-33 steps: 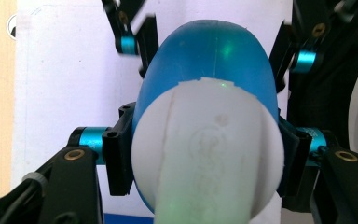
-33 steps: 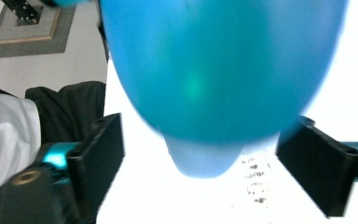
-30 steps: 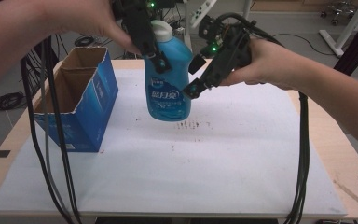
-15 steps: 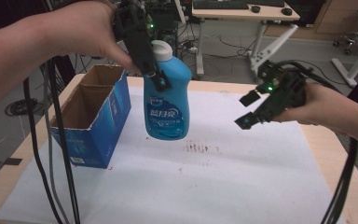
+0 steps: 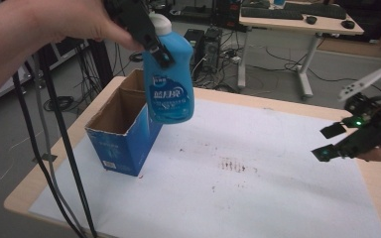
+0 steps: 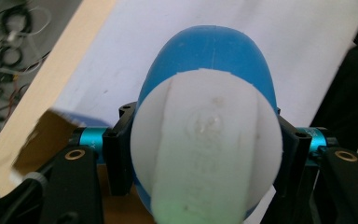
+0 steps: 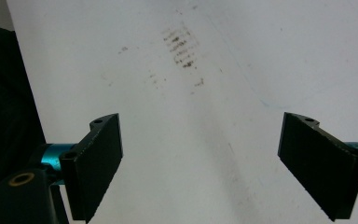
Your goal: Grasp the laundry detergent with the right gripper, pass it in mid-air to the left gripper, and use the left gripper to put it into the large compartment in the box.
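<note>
Table, wooden top, mostly covered by a white sheet that runs from the centre out to 3 and 6 o'clock in the high view. Sheet bears a patch of dark smudge marks just right of centre; same marks sit at 12 o'clock in the right gripper view.

Blue cardboard box, flaps open, stands on the sheet at 9 o'clock of the table centre. Brown inside faces up. A brown corner of it shows at 8 o'clock in the left gripper view, below the bottle.

Blue detergent bottle with white cap, label of white characters on its front. It hangs in the air at 11 o'clock of the high view, roughly upright, leaning slightly, its base above the box's right rim and not touching it. In the left gripper view the white cap fills the middle, blue body beyond it at 12 o'clock.

Left gripper, in the person's left hand, clamps the bottle at the neck and shoulder; black pads press either side of the cap. Cables trail down from it at 8 o'clock.

Right gripper at 3 o'clock, over the sheet's right edge, well apart from bottle and box. Its jaws stand wide, nothing between them; in its own view just bare sheet lies between the pads.
</note>
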Action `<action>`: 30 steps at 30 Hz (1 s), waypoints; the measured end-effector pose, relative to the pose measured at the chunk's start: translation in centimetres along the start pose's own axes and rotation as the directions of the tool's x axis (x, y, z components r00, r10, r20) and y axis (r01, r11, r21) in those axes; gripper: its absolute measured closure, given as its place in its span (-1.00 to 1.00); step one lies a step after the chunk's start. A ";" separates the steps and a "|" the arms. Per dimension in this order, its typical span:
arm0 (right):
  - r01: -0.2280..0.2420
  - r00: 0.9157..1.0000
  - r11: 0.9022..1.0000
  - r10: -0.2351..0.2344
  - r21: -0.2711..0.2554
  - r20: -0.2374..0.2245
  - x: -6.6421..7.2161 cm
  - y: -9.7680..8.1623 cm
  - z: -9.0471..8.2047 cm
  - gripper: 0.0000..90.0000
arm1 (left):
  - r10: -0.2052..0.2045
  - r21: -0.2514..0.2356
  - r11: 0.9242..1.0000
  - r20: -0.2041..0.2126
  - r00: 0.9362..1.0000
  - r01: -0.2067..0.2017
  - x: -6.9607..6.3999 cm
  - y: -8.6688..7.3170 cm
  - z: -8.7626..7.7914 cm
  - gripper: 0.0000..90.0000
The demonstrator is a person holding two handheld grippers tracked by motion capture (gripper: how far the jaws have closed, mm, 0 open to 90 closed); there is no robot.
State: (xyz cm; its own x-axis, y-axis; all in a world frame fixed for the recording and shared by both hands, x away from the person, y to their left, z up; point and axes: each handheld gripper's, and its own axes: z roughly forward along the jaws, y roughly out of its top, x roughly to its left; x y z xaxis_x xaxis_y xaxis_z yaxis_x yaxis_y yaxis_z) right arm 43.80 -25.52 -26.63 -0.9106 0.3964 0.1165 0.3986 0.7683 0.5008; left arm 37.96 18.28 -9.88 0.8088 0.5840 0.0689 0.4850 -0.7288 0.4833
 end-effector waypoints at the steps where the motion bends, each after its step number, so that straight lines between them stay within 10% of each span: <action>1: -0.010 1.000 1.000 0.010 0.009 0.006 -0.2 -0.3 -0.1 -0.70 | -0.023 -0.006 1.000 -0.015 1.000 0.023 0.4 -0.4 -0.5 -0.17; 6: -0.045 0.998 0.998 0.043 0.035 0.051 -1.4 -1.9 -0.4 -0.70 | -0.161 -0.037 0.987 -0.088 0.983 0.159 2.0 -2.6 -2.7 -0.17; 18: -0.095 0.992 0.995 0.093 0.020 0.086 -2.9 -3.3 -0.8 -0.70 | -0.282 0.003 0.957 -0.215 0.935 0.289 3.9 -5.6 -2.7 -0.17; 30: -0.102 0.991 0.995 0.101 0.005 0.090 -2.9 -3.7 -1.1 -0.70 | -0.323 0.025 0.941 -0.242 0.915 0.338 4.6 -7.2 0.1 -0.17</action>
State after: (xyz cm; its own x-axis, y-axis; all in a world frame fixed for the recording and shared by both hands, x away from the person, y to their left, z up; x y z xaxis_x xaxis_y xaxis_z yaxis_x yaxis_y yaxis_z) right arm 44.87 -30.09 -27.91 -0.8522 0.5156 0.0886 0.4897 0.7265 0.4821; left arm 38.18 26.18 -13.20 0.5031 0.8561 0.1185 0.7384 -0.4970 0.4559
